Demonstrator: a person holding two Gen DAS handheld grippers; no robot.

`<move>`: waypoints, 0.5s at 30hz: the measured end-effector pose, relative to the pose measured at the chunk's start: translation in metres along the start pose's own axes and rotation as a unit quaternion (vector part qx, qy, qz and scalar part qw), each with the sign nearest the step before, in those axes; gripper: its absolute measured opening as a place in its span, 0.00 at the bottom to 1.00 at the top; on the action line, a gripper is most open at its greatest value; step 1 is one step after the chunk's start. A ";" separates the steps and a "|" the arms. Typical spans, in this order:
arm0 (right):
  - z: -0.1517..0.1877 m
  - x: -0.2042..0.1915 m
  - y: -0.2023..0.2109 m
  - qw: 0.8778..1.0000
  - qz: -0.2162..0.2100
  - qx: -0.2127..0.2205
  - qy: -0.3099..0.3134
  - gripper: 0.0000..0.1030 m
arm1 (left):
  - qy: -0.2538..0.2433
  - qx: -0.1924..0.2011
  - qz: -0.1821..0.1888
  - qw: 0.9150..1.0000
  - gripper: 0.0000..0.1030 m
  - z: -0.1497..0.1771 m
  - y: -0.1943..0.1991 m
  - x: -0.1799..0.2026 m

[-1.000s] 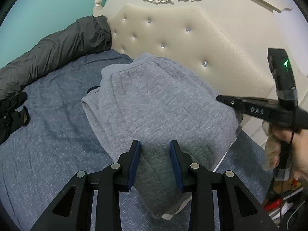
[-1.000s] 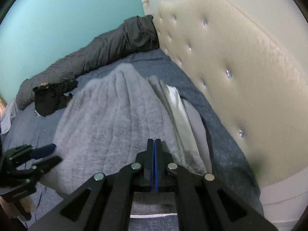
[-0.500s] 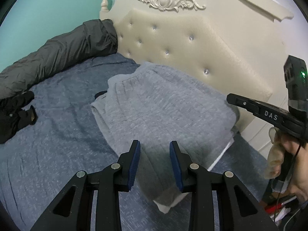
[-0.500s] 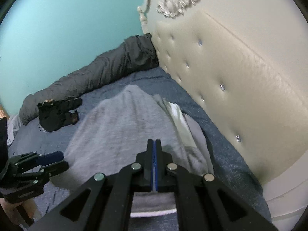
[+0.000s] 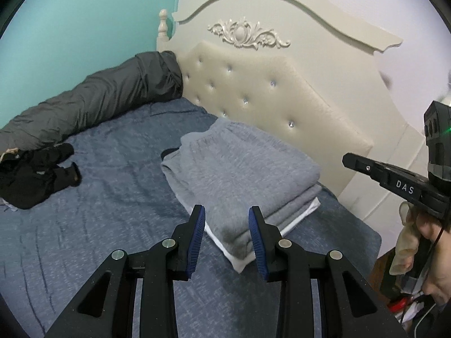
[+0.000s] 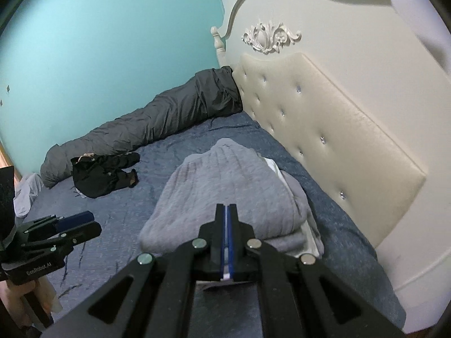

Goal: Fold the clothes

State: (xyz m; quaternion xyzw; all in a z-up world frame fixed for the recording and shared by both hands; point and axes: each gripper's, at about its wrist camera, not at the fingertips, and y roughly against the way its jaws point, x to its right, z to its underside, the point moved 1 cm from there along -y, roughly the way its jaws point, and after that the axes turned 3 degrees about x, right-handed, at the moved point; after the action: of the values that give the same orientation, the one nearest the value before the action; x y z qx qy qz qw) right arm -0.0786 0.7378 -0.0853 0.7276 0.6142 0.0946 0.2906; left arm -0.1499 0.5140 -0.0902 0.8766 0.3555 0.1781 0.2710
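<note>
A: Start at the left. What lies there?

B: A long dark grey quilt roll (image 5: 93, 101) runs along the turquoise wall (image 5: 84, 14) to the bed's far corner. Just in front of it, a crumpled black garment (image 5: 33, 177) sits on the blue bed cover (image 5: 107, 219).

A: And the folded clothes?

B: The stack of grey folded clothes (image 5: 239, 174) rests on the bed near the cream tufted headboard (image 5: 270, 90), with a white layer showing along its lower edges. In the right wrist view the same stack (image 6: 225, 191) lies just beyond the fingertips.

A: The left gripper?

B: The left gripper (image 5: 227, 242) hangs above the near corner of the stack, its blue pads partly apart, nothing between them and nothing touched.

A: The right one?

B: The right gripper (image 6: 227, 242) is fully closed, pad against pad, holding nothing. From the left wrist view it shows at the far right, held by a hand (image 5: 434, 236), clear of the stack.
</note>
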 end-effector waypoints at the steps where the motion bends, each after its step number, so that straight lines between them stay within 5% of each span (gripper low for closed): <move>1: 0.002 -0.004 0.007 1.000 0.000 0.002 0.000 0.01 | 0.000 0.003 -0.001 1.000 0.34 0.001 0.007 0.000; 15: 0.024 -0.057 0.088 1.000 0.003 0.016 0.020 0.01 | 0.001 0.028 -0.009 1.000 0.38 0.016 0.096 0.008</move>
State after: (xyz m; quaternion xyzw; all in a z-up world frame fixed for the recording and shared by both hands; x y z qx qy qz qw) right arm -0.0060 0.6694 -0.0448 0.7317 0.6192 0.1005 0.2666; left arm -0.0853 0.4566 -0.0442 0.8807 0.3682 0.1663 0.2475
